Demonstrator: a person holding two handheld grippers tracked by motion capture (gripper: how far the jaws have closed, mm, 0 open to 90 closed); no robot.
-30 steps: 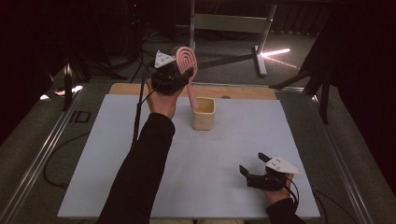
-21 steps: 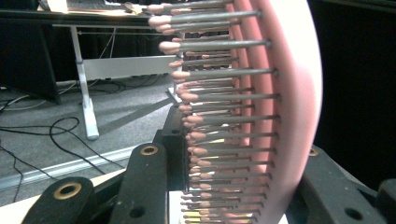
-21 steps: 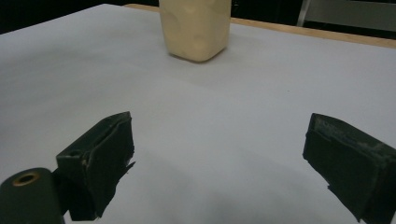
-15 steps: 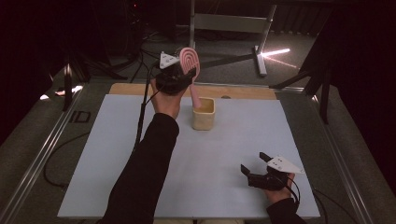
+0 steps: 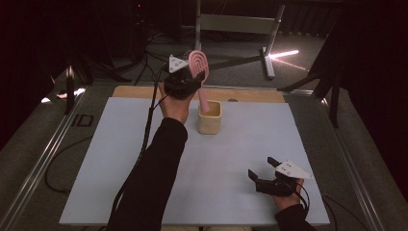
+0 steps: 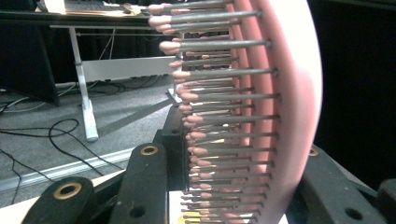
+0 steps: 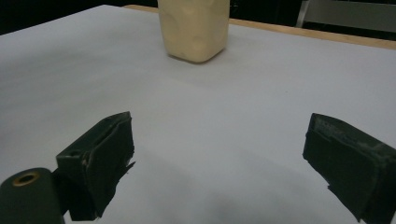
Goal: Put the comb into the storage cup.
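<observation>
The pink hairbrush [image 5: 199, 67] is in the upper middle of the high view, standing almost upright, with its round head on top and its handle going down into the cream cup [image 5: 210, 118]. In the left gripper view the same brush [image 6: 285, 93] fills the centre and right of the frame, and its grey bristles with pink tips point to the left side of the picture. The left hand-held gripper [image 5: 185, 82] is pinching the hairbrush at the head; its black jaws stand on both sides of the brush at the bottom of the left gripper view, and it sits just to the left of the brush in the high view, above the cup. The cup stands on the pale sheet of the bench [image 5: 120, 159], near the far edge, a little left of the centre of the frame. In the right gripper view the cup [image 7: 194, 28] is at the top centre, well apart from the jaws. The right hand-held gripper [image 5: 262, 175] is in the lower right of the high view, low over the bench, and its jaws are spread wide with only bare sheet between them. Beyond the bench, at the top of the high view, there is a dark floor with cables and a metal stand [image 5: 235, 24].
</observation>
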